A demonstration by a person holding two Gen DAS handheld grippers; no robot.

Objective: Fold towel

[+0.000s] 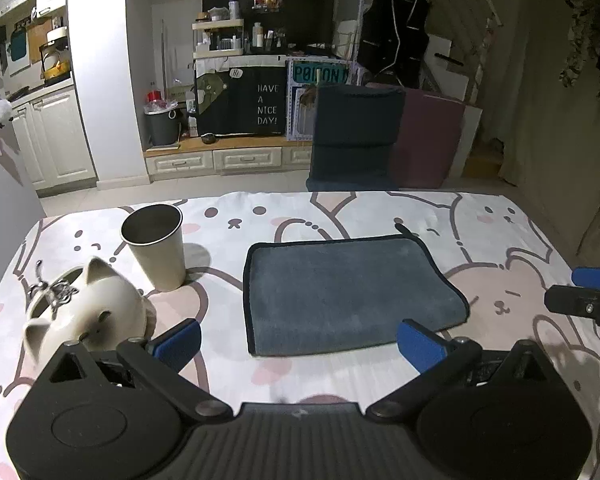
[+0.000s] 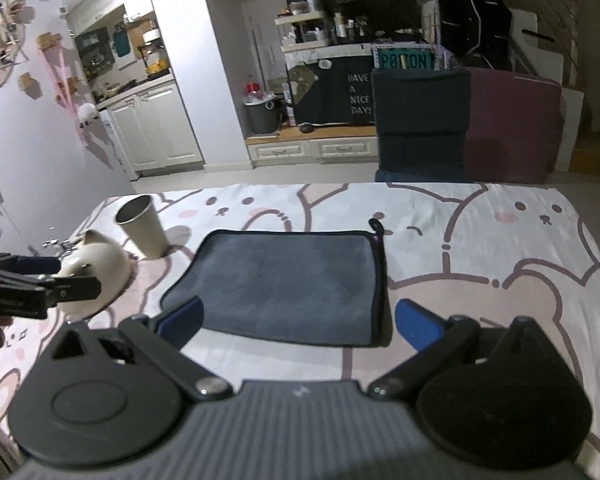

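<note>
A grey towel [image 1: 340, 292] with dark piping lies folded flat on the bunny-print tablecloth [image 1: 380, 376]; it also shows in the right wrist view [image 2: 284, 284], its hang loop at the far right corner. My left gripper [image 1: 300, 342] is open and empty, hovering just before the towel's near edge. My right gripper [image 2: 300, 322] is open and empty, over the towel's near right part. Each gripper shows at the edge of the other's view: the right one [image 1: 588, 296] and the left one [image 2: 28, 284].
A beige cup [image 1: 156, 248] stands left of the towel. A white cat-shaped ceramic pot [image 1: 96, 312] sits near the left gripper. Beyond the table's far edge stand dark and maroon cushions [image 1: 356, 132] and kitchen cabinets.
</note>
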